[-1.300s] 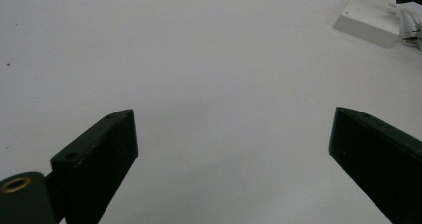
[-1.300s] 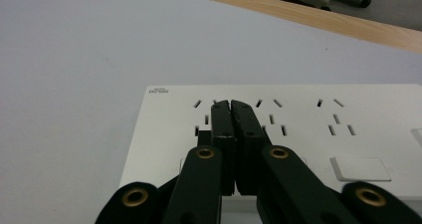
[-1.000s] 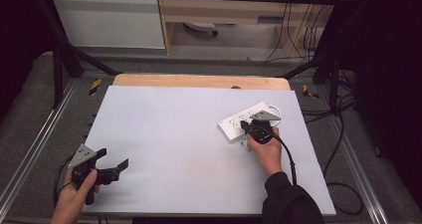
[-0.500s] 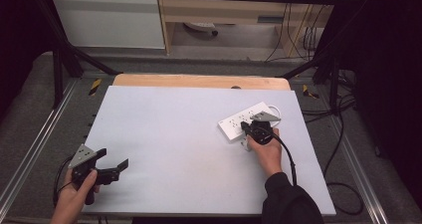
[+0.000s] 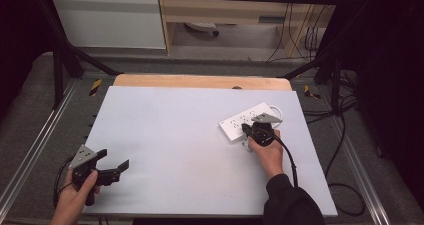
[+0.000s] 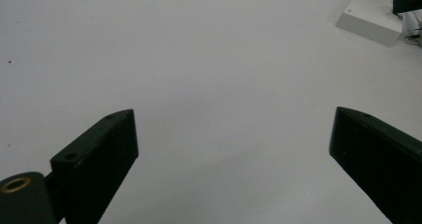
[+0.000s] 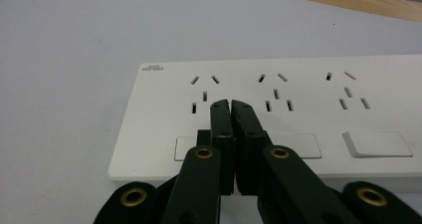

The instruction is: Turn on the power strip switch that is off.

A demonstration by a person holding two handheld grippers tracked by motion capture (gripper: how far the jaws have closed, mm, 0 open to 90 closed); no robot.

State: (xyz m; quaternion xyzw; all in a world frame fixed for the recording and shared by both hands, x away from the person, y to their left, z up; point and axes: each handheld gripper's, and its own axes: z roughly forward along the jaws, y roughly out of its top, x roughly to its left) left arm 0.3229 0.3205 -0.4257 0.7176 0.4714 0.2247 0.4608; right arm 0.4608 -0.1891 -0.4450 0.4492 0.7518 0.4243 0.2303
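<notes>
I am holding the right gripper (image 7: pixel 231 103) clenched, jaws together over the white power strip (image 7: pixel 308 109). The left gripper (image 5: pixel 111 169) is hanging released above the bench (image 5: pixel 165 130).

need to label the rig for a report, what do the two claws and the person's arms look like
Both claws are black with two flat, blunt jaws. The left claw carries a grey three-cornered plate and brass-coloured rivets at the jaw joints. The right claw has the same plate and rivets, and a black cable trails from it. The right arm wears a dark sleeve; no sleeve is visible on the left arm.
</notes>
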